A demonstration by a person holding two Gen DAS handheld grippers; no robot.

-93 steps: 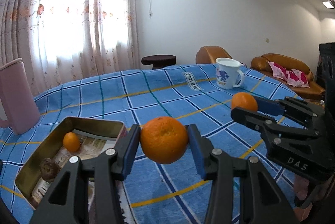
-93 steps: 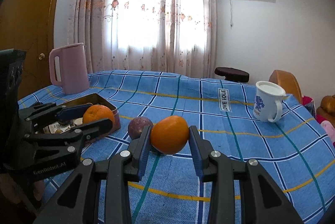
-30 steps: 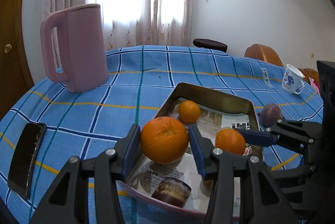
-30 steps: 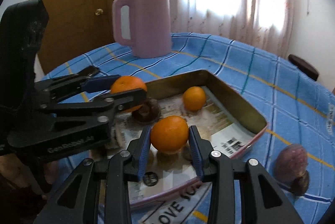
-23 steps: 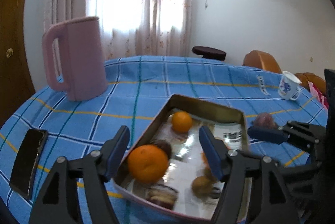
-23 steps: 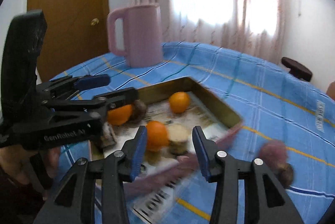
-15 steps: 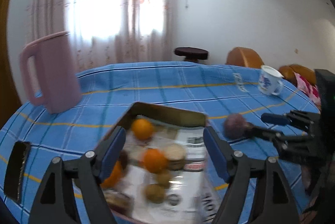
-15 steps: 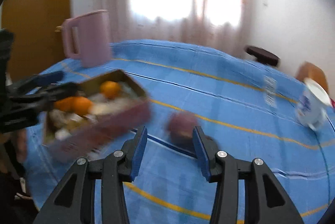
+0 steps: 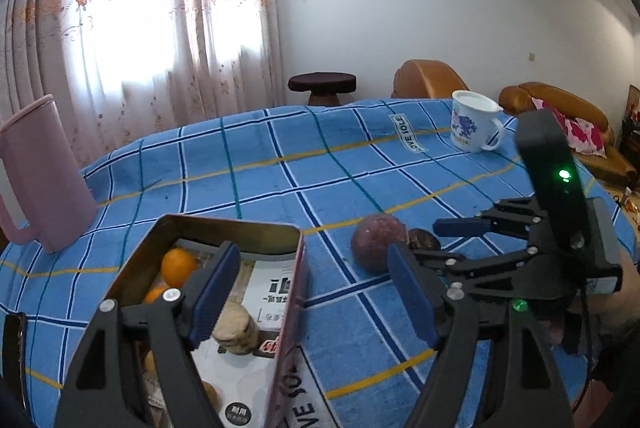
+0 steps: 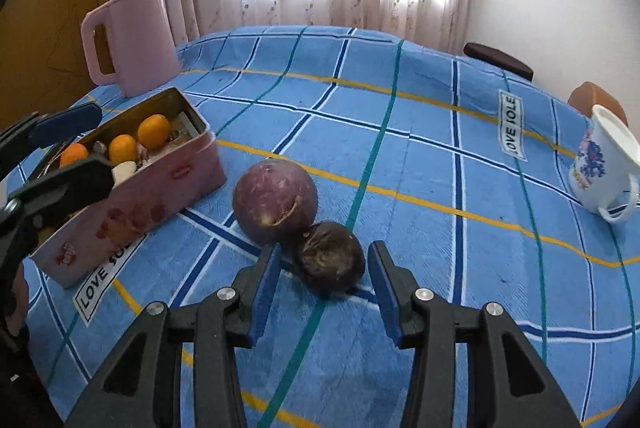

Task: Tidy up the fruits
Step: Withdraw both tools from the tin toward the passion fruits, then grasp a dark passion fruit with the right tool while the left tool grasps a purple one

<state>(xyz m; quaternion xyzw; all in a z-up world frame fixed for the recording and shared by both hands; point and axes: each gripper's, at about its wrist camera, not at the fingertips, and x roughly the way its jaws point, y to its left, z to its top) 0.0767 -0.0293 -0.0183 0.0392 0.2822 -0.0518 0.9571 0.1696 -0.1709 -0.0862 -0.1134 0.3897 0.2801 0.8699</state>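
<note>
fruits: small dark fruit [image 10: 331, 256] just ahead of right gripper [image 10: 323, 288], jaws apart, empty, straddling its near side. touching behind-left, larger purple fruit [image 10: 275, 201]; beyond that, tin box [image 10: 132, 203] with oranges [image 10: 153, 131]. left gripper [image 9: 312, 292] spread, empty, over the box's edge, farther off. roundish fruit, no clear long axis; right hand nearer.

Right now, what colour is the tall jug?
Pale pink jug, clearest in the right wrist view.
</note>
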